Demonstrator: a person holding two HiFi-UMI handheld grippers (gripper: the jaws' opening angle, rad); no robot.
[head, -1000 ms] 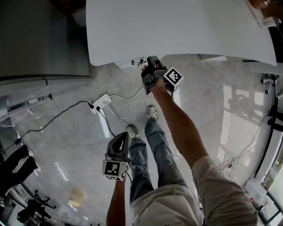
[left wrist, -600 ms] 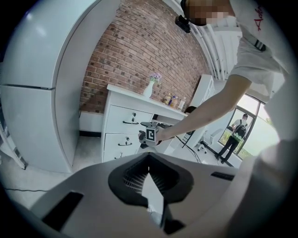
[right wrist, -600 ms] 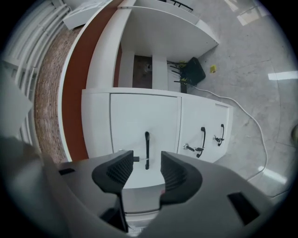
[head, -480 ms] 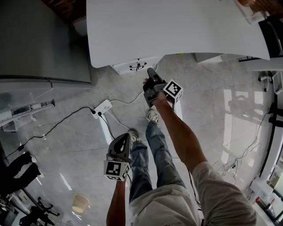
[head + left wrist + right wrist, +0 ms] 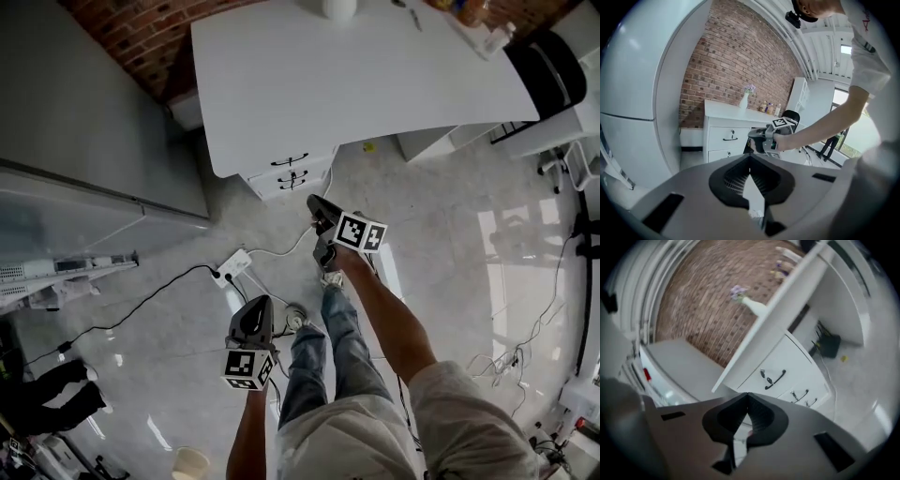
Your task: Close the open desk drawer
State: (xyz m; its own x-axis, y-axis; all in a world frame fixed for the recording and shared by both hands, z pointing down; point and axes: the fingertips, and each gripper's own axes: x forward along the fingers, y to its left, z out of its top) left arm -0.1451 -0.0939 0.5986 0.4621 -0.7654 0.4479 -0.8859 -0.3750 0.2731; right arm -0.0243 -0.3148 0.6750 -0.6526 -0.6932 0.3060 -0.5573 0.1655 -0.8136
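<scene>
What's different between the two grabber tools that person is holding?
The right gripper reaches out toward the desk drawers; the left gripper hangs back beside the legs. The right one is rolled sideways, the left sits level. Both have fingers shut on nothing; the right's just closed.

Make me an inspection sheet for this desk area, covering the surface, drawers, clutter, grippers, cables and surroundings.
Surface: white desk top, mostly bare; vase at far edge.
Job's things: desk drawers, fronts look flush, none seen open.
Clutter: yellow scrap and cup on floor.
Grippers: left gripper jaws shut, empty; right gripper jaws just closed, empty; both clear of the drawers.
Cables: power strip with cables across the floor.
Surroundings: brick wall, grey cabinet, black chair.
</scene>
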